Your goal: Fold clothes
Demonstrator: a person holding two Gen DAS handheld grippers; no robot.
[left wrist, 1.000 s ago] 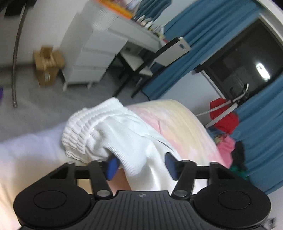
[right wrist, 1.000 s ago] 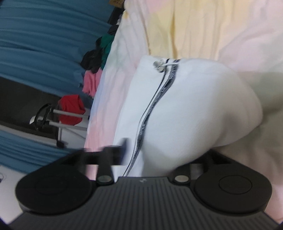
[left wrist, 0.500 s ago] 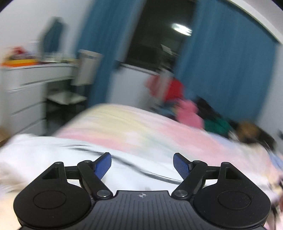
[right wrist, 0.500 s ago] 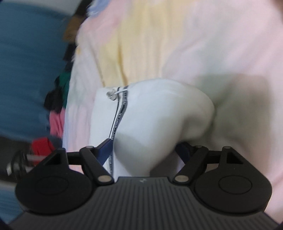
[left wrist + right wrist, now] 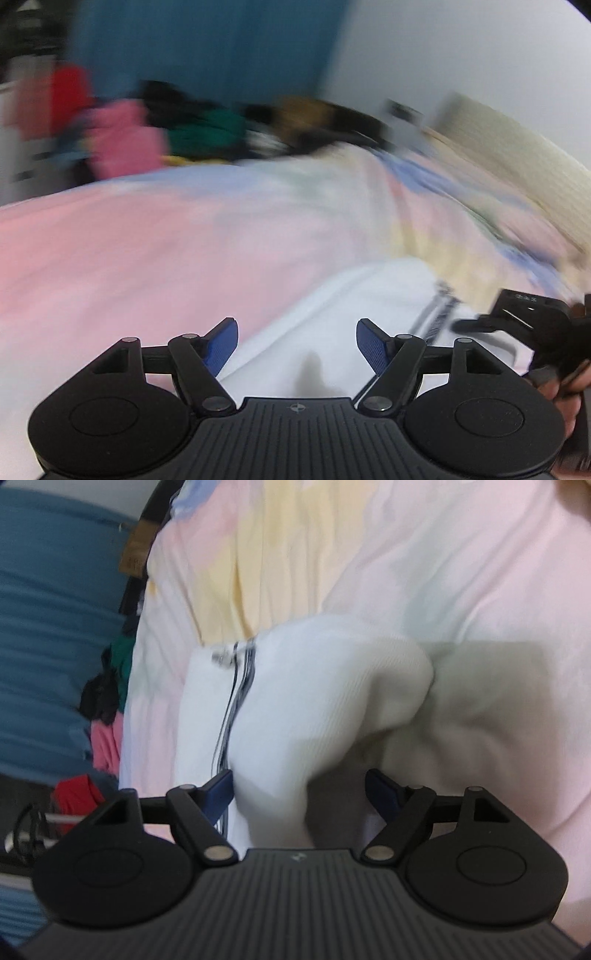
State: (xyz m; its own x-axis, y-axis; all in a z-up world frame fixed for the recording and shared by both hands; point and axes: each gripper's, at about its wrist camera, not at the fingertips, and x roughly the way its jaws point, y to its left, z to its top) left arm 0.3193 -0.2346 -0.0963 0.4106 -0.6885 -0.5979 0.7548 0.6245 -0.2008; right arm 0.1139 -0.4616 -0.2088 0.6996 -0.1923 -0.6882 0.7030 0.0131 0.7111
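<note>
now: white garment on the bed, both jaws spread

left gripper (image 5: 297, 341) hovers over the white garment (image 5: 332, 314), jaws wide apart and pinching nothing. the garment lies on the pastel bed (image 5: 147, 240), its dark stripe (image 5: 436, 310) running toward 2 o'clock, where the other tool shows. the view is blurred. right gripper (image 5: 299, 790) also has its jaws spread; a hump of the garment (image 5: 314, 701) rises between them, touching the left finger. clothes pile (image 5: 166, 133) sits at 11 o'clock beyond the bed.
</note>
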